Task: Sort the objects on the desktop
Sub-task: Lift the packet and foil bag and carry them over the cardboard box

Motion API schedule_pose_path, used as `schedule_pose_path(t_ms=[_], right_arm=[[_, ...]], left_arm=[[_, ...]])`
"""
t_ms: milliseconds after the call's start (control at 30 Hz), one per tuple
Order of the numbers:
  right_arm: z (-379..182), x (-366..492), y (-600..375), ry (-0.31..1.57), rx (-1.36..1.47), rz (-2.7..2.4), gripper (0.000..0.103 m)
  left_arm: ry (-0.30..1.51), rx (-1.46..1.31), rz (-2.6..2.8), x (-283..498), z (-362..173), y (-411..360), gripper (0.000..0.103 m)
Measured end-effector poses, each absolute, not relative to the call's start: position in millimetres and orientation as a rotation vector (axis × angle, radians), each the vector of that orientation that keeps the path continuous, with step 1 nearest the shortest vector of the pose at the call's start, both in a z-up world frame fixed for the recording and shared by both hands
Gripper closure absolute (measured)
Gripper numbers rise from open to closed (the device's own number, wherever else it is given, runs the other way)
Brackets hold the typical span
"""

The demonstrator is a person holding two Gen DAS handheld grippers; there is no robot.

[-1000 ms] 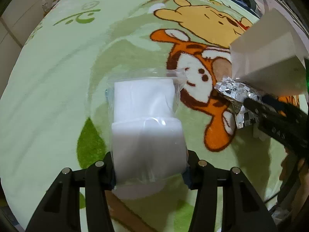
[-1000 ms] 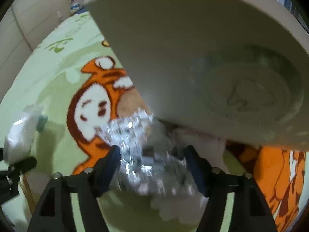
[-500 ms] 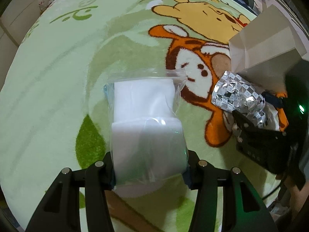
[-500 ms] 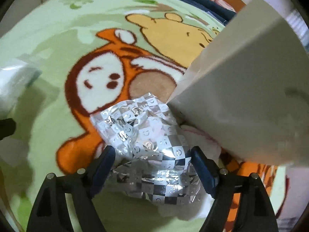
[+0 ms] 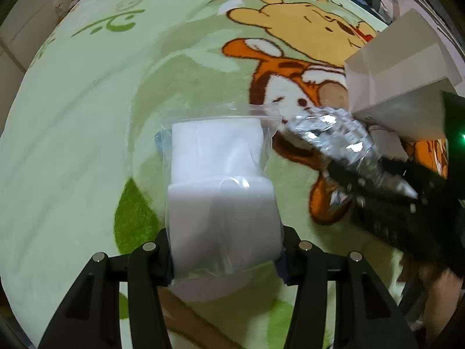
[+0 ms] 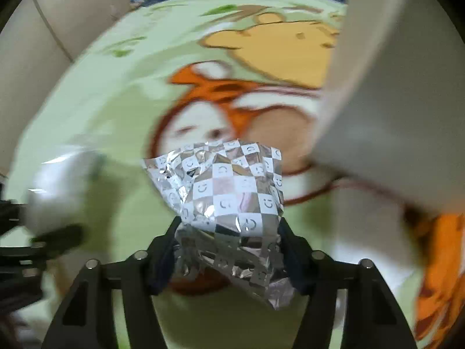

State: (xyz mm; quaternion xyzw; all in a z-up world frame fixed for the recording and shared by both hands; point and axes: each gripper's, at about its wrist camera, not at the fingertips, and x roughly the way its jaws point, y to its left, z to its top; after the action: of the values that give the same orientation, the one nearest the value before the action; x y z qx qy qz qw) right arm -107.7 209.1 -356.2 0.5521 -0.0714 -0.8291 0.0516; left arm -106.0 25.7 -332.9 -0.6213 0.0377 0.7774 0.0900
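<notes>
Desktop objects, counted: one clear plastic bag (image 5: 221, 186) of white folded pads, one silver checkered foil packet (image 6: 229, 192), one white paper bag (image 5: 401, 87), all over a green cartoon-print blanket (image 5: 87, 116). Two grippers present. Left gripper (image 5: 225, 264) clamped on the near end of the plastic bag, pads pressed to both its sides. Right gripper (image 6: 229, 247) with jaws closing, foil packet between them and pinched at both sides. Paper bag just beside the foil packet, at its right. Left wrist view alone: plastic bag's sealed edge, paper bag's folded panels, right gripper's black body with a green light. Right wrist view alone: smiley faces on the packet's white squares, plastic bag only a blur at left
</notes>
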Motion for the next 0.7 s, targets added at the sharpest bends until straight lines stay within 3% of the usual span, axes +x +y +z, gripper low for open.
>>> schedule_pose_path(t_ms=[133,467,567,700], right_arm=[[-358.5,-92.8,179.0,-0.239,1.686,-2.462,0.040],[-365.5,-88.9,161.1,0.075,1.736,-2.533,0.027],[-380.0,-99.5,155.8,0.034,1.773,-2.495,0.027],[-377.4,-92.5,170.1,-0.183,1.708,-2.482,0.039]], left_arm=[[0.105,-1.884,2.310,-95.2,-340.9,12.5,0.051],[0.088,-1.983,2.273,-90.0,-373.7,-4.2,0.049],[0.081,-2.004,2.268,-95.4,-382.4,-4.3,0.049],[0.060,-1.986,2.294,-97.5,-380.2,-6.1,0.051]])
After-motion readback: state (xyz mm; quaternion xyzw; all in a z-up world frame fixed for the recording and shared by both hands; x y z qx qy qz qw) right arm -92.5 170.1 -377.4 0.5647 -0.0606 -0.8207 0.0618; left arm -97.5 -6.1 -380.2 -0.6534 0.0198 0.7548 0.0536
